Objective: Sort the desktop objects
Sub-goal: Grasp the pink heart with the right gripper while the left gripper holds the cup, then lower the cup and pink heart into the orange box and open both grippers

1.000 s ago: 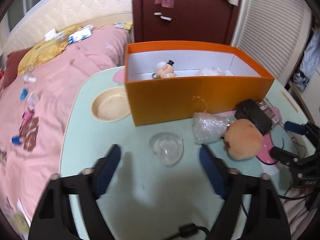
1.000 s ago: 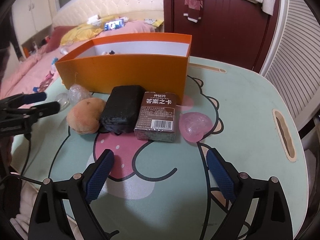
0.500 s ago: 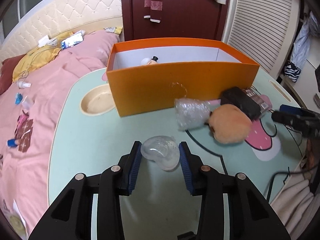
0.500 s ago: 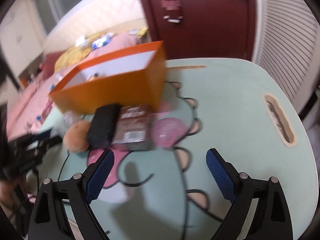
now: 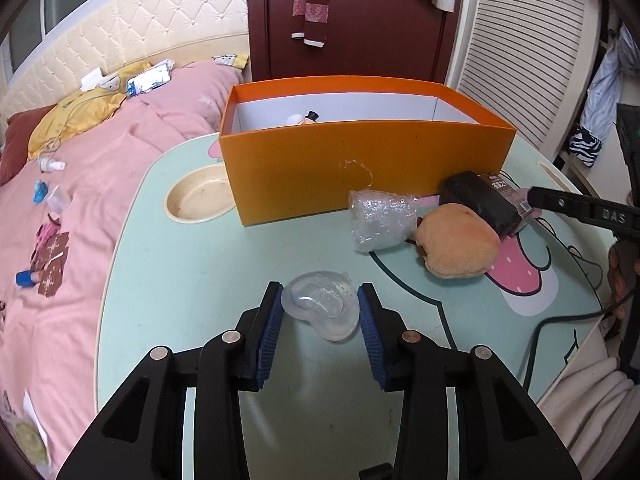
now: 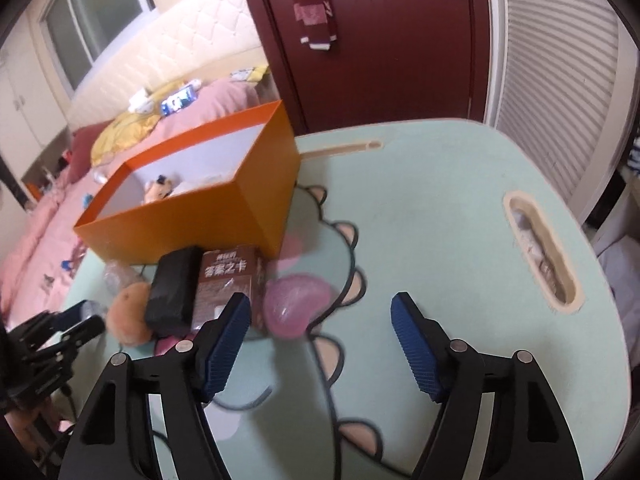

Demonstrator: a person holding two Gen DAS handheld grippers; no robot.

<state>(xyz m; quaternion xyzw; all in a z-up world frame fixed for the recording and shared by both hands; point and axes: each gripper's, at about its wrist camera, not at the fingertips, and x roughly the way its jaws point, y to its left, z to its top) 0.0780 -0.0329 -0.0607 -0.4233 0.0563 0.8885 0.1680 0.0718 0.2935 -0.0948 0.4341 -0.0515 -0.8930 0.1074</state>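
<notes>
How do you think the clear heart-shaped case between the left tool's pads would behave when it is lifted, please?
The clear heart-shaped case looks like thin, hollow plastic, so it is probably very light. Its smooth, glossy, rounded sides may slip or pivot between the left tool's ribbed pads. A hard squeeze might flex or crack it, so a gentle grip seems wise.

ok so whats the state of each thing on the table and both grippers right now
left gripper: shut on the clear heart case
right gripper: open, holding nothing
orange box: open-topped, small figure inside
bubble wrap roll: lying on its side
plush ball: resting on the table
black pouch: lying flat
brown card box: closed
pink heart case: on the table, untouched
</notes>
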